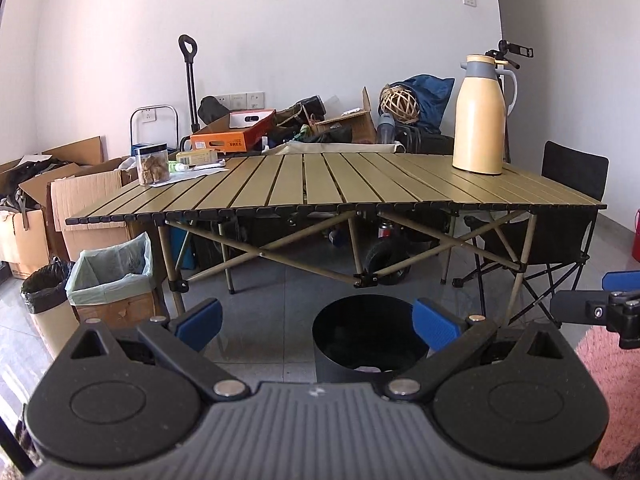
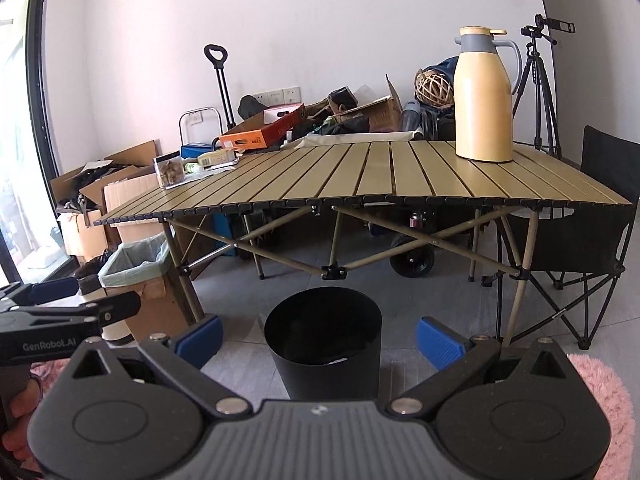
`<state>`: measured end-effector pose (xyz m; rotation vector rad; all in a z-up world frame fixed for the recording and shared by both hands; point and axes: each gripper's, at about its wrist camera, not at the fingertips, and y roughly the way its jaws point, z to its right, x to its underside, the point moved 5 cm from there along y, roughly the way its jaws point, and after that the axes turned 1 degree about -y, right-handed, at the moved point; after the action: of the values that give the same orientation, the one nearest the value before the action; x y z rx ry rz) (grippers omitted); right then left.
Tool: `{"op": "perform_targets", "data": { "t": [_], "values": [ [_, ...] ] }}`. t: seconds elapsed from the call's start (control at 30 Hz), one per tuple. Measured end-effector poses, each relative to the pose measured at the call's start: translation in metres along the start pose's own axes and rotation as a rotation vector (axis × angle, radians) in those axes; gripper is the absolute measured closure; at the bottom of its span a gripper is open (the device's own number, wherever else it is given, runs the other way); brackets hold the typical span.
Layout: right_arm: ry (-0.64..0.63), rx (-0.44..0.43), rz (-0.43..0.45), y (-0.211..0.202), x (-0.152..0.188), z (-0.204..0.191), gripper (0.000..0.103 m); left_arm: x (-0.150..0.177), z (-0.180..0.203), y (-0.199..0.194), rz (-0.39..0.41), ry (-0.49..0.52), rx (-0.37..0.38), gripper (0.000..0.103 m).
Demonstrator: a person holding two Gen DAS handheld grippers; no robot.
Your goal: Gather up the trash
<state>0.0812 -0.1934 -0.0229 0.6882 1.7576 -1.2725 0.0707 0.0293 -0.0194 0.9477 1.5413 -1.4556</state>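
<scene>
**Both grippers empty above the black bin; trash to be found next**

The left gripper (image 1: 318, 322) and the right gripper (image 2: 319, 338) are both held with jaws spread wide, and nothing is gripped between either pair. The black bin (image 2: 323, 346) is seen on the floor directly ahead of and between the jaws in both wrist views, just in front of the folding table (image 2: 360, 176).

It is judged that a pickup comes next, since no trash is carried. The step would be done well if the jaws were kept fully apart while a loose item is approached, and closed only once the item sits squarely between the pads. Candidate litter is only seen beyond the jaws and far to their left, at the table's far corner, where papers and small packets (image 1: 200, 158) lie beside a clear jar (image 1: 152, 163); whether these count as trash cannot be told.

Inside the black bin, a pale scrap (image 1: 370, 369) is made out near the bottom; the rest is too dark to read. To the left of the jaws, a cardboard box lined with a pale green bag (image 1: 114, 276) stands open, and beside it a smaller bin with a black liner (image 1: 44, 292). The cream jug (image 1: 480, 114) stands upright beyond the jaws to their right.
</scene>
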Motion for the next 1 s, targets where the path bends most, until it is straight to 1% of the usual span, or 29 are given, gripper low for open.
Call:
{"op": "perform_targets", "data": {
  "t": [1.0],
  "values": [
    [0.01, 0.005, -0.003, 0.004, -0.0016, 0.0034, 0.0, 0.0011, 0.0015, 0.0044, -0.008, 0.004, 0.001, 0.0]
  ]
}}
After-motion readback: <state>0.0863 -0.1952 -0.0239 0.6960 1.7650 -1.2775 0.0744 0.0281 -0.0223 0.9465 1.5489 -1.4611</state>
